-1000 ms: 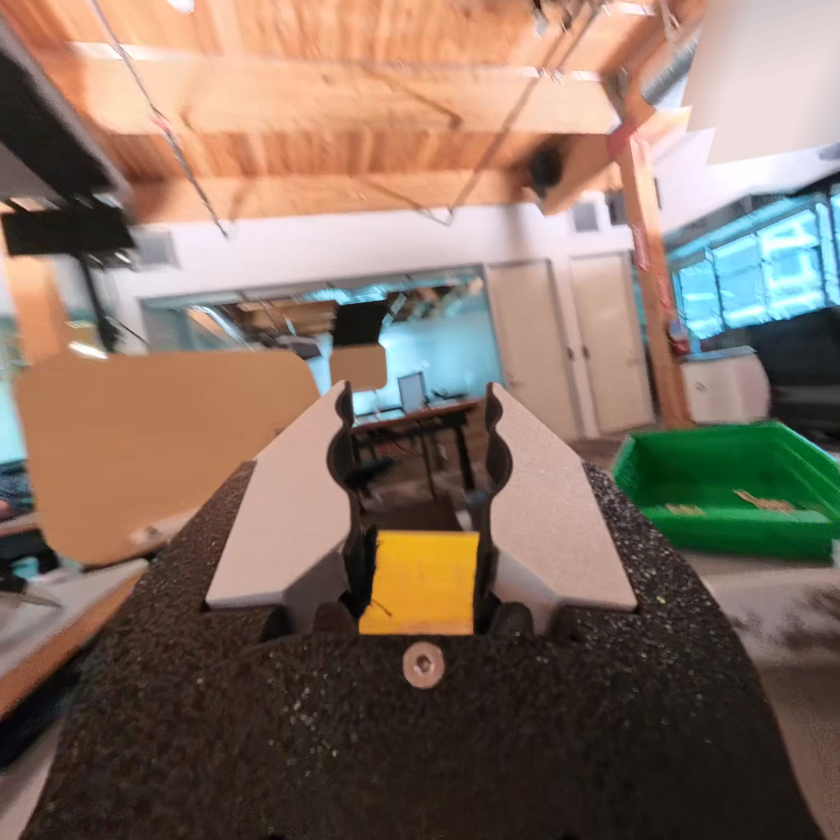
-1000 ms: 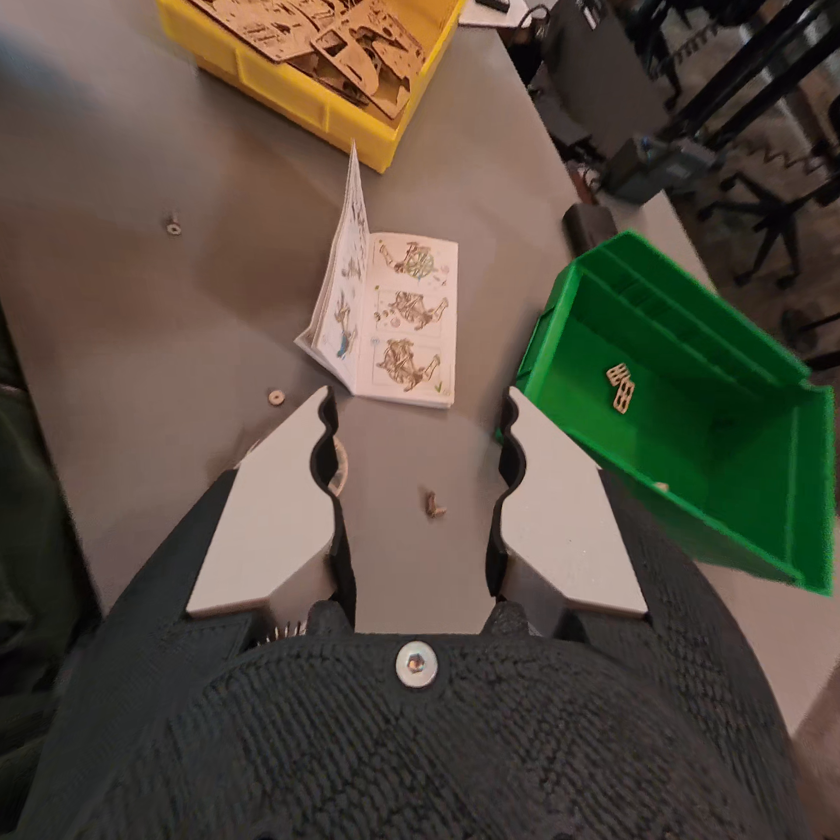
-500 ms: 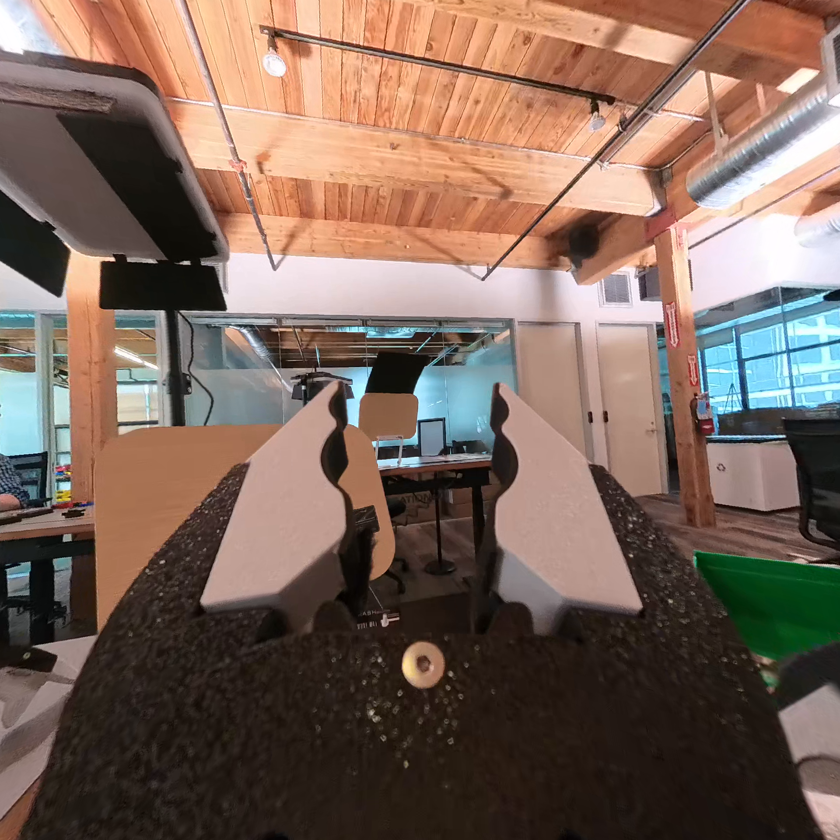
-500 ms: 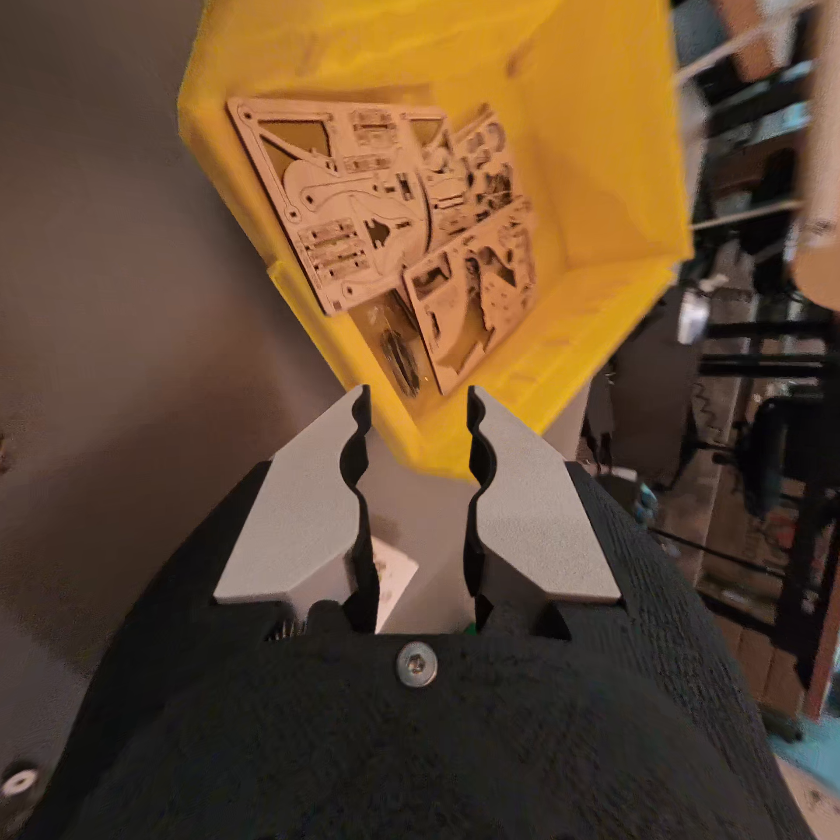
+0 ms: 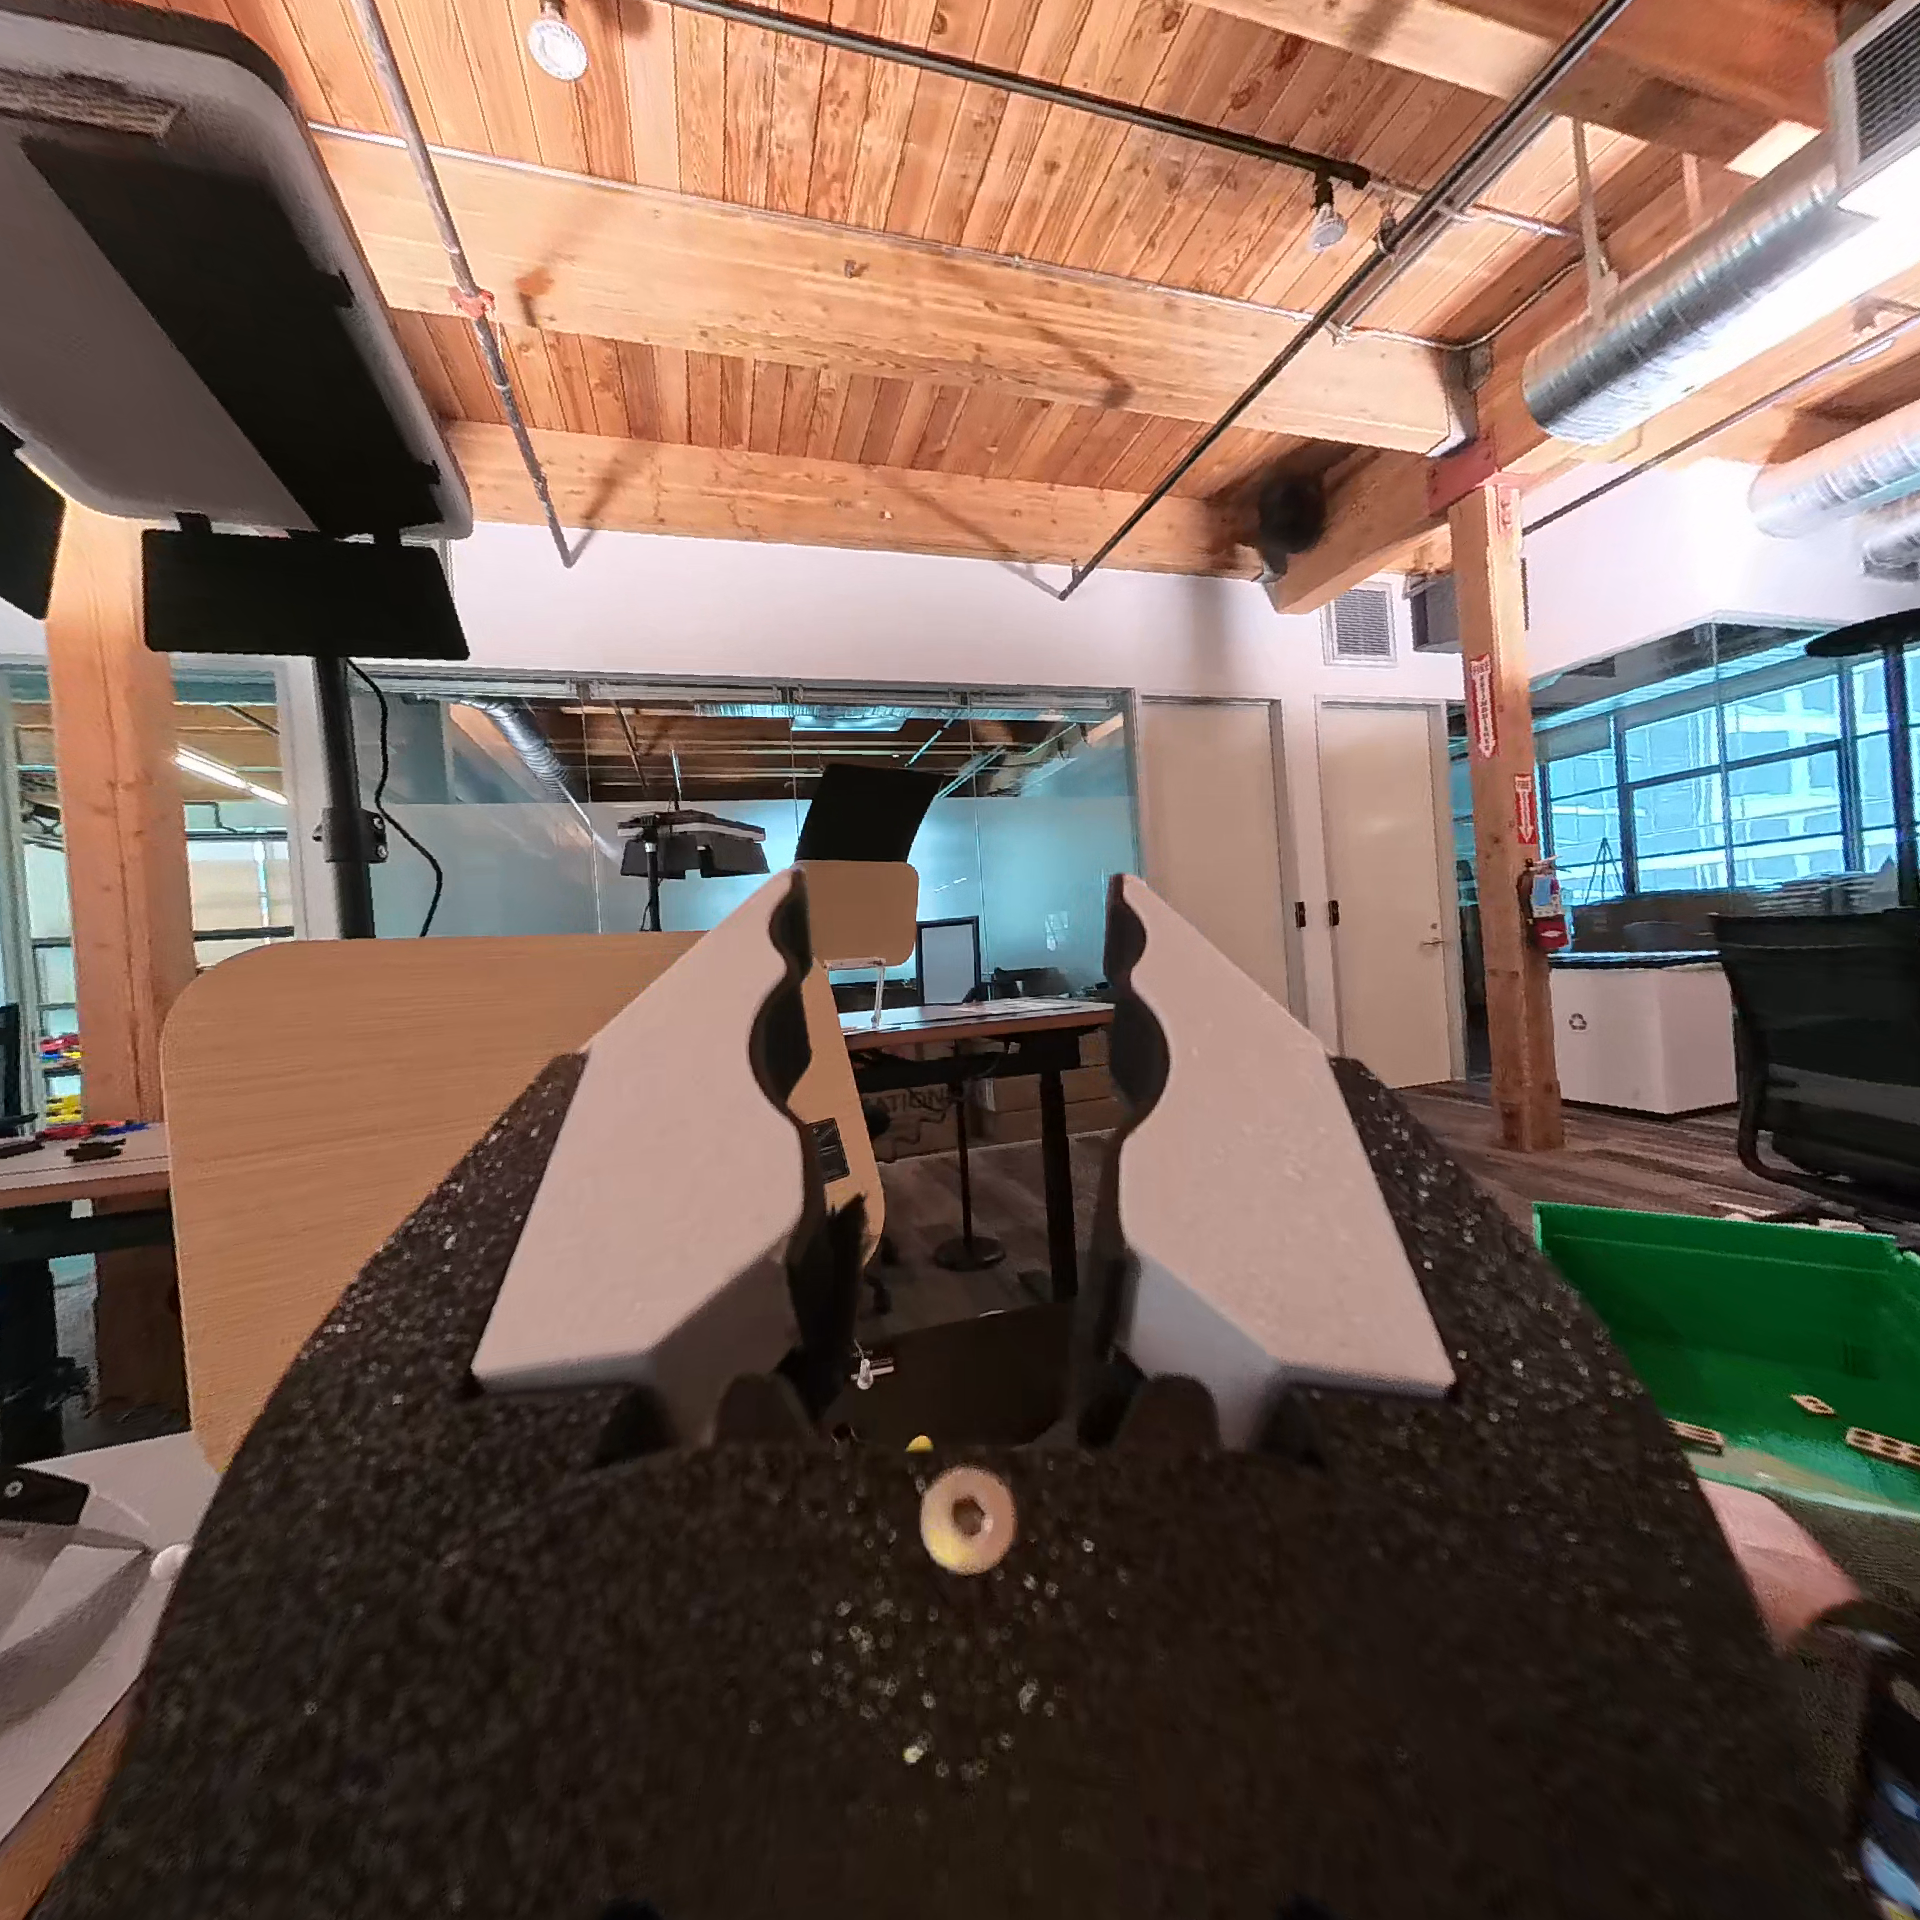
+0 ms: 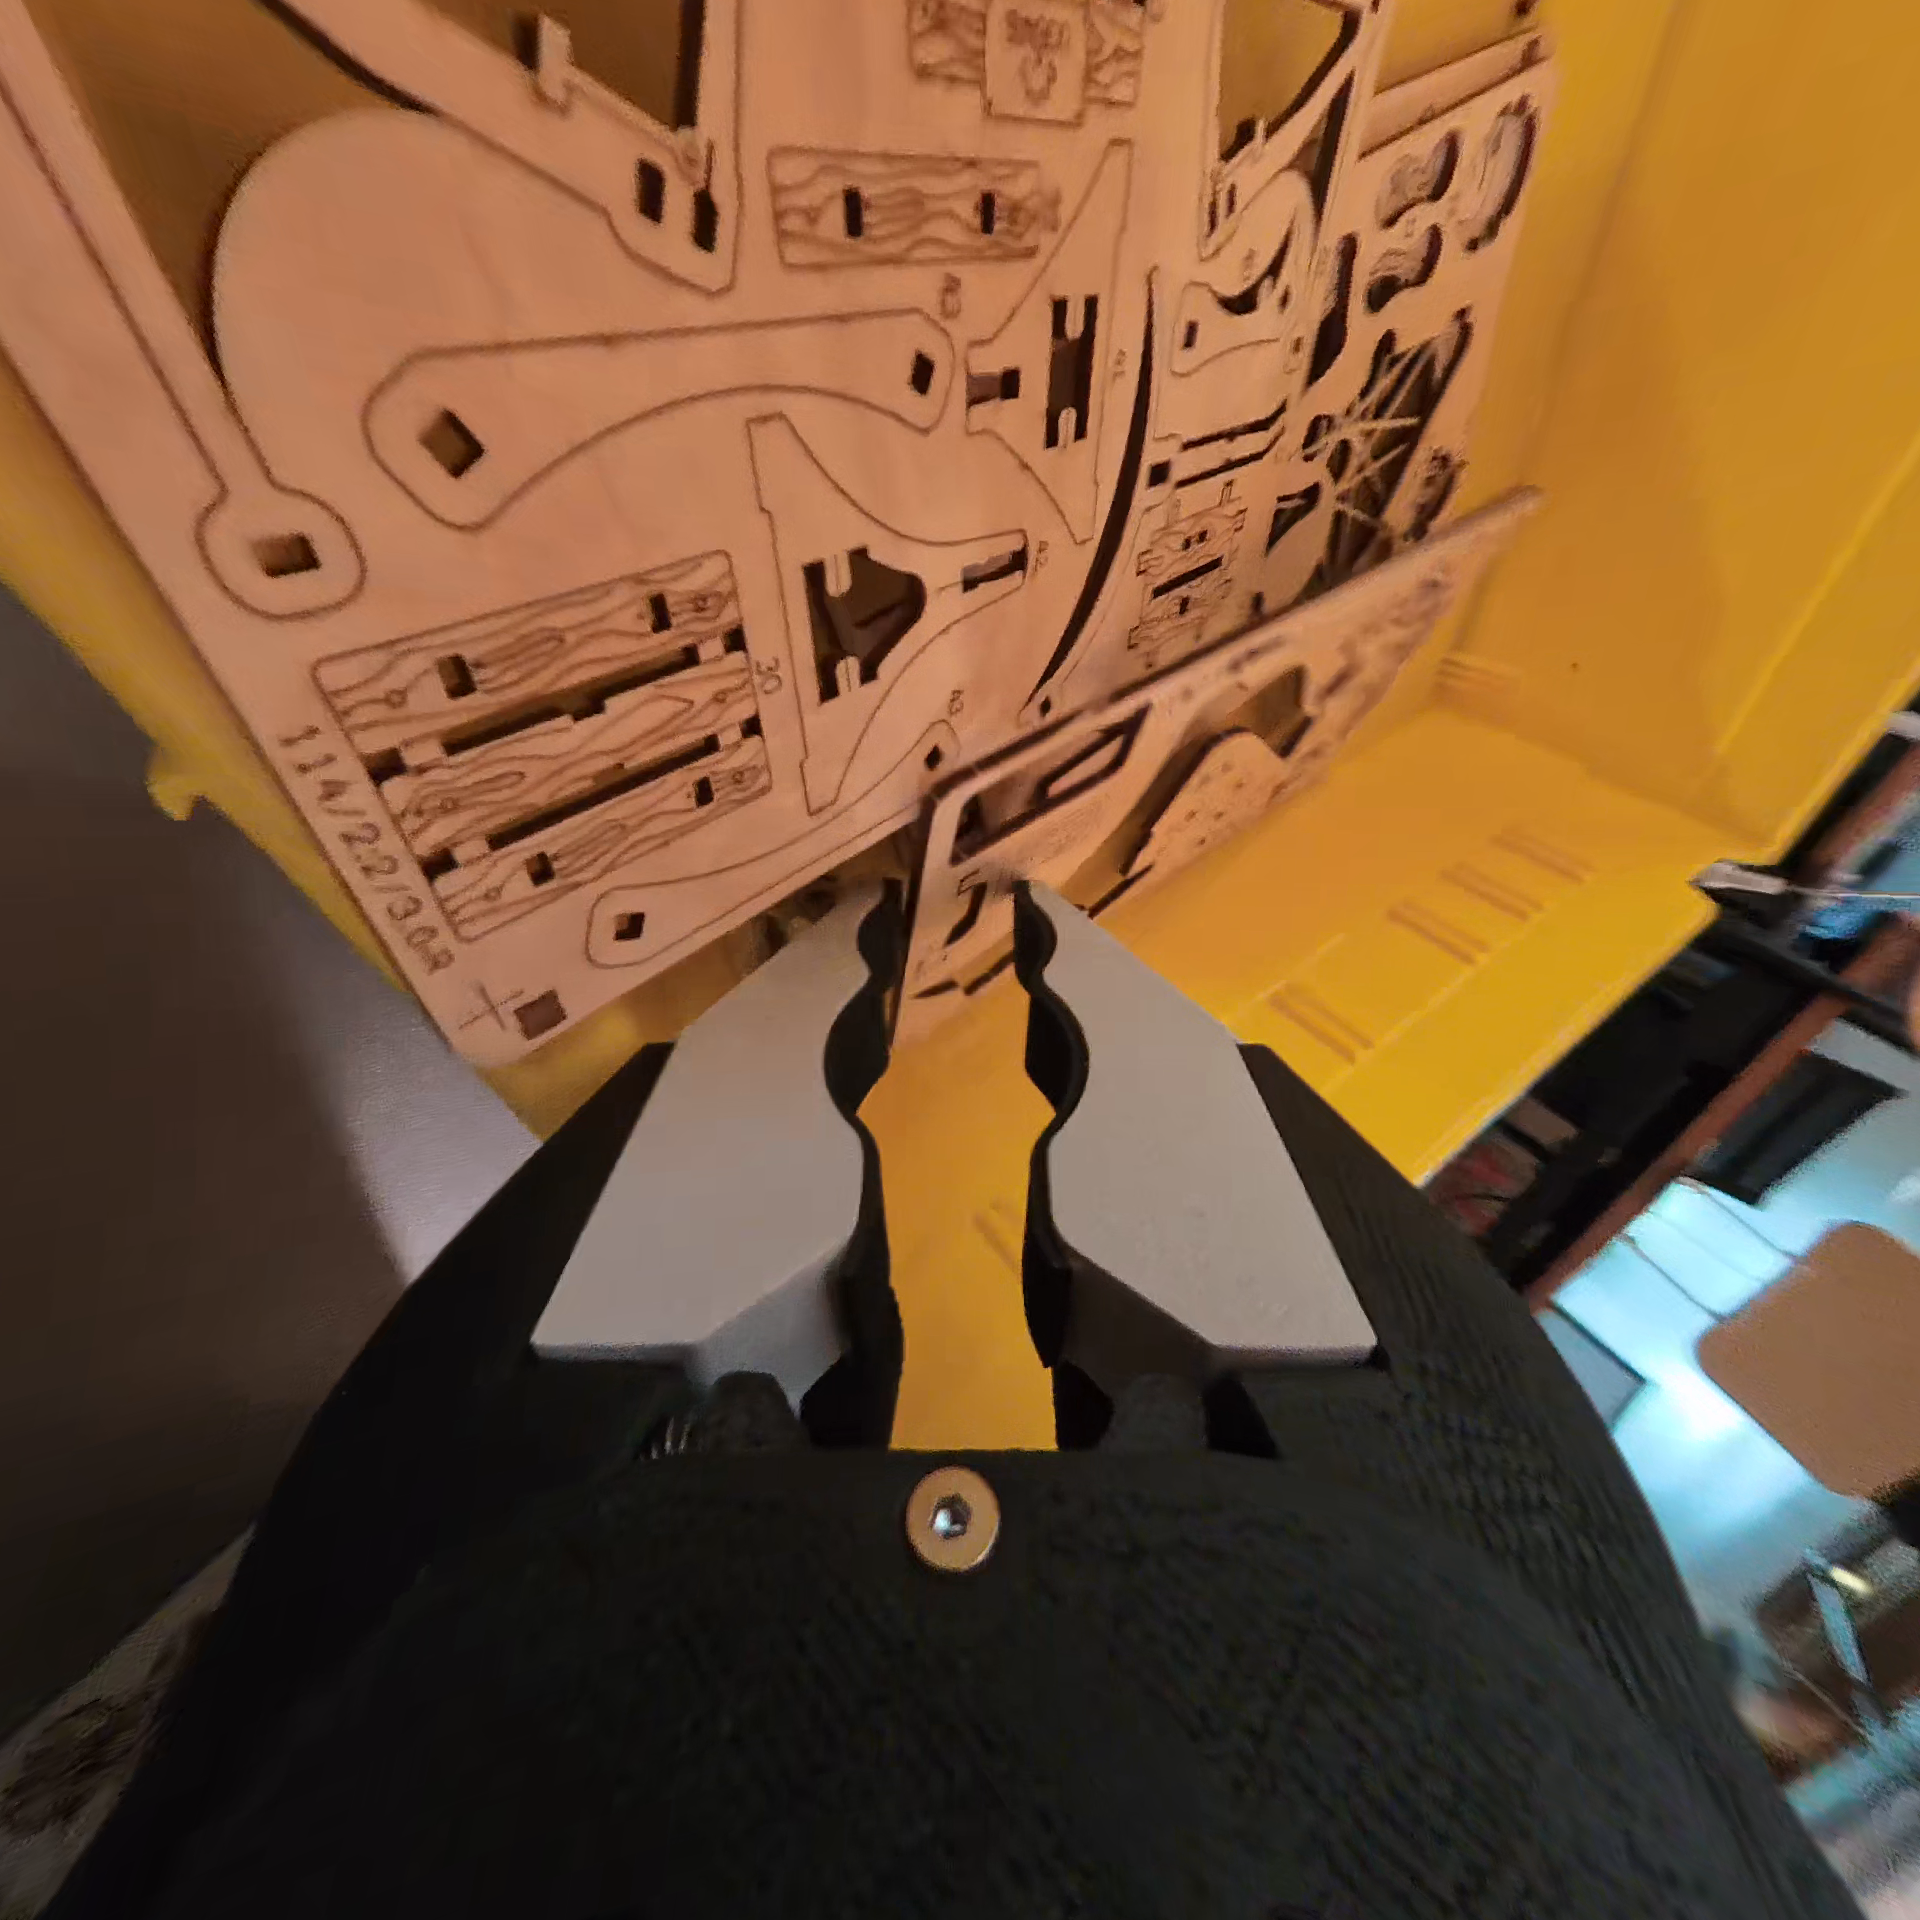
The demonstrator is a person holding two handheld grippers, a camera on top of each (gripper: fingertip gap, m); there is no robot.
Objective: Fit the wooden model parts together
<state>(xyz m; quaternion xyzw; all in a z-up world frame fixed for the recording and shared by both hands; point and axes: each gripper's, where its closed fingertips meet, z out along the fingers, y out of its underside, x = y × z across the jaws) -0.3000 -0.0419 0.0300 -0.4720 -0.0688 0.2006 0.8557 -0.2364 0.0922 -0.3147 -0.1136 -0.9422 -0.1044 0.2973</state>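
Timber ceiling [image 5: 831, 312] above; grey table [image 6: 156, 987] bears yellow bin [image 6: 1558, 831].

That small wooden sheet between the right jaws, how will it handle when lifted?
Small wooden sheet looks thin and flat: probably light and stiff. Its many cutouts suggest it may snap if squeezed hard. Gripped at a corner, it may pivot.

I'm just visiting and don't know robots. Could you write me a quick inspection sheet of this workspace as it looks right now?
Surface: grey table, only partly in view.
Job's things: wooden part sheets stacked in a yellow bin; a smaller wooden sheet lies on top.
Clutter: green bin holding a few small wooden pieces.
Grippers: right gripper narrowly open around the smaller sheet's corner; left gripper open, empty, raised toward the room.
Cables: black cable on a stand.
Surroundings: office desks, wooden ceiling.
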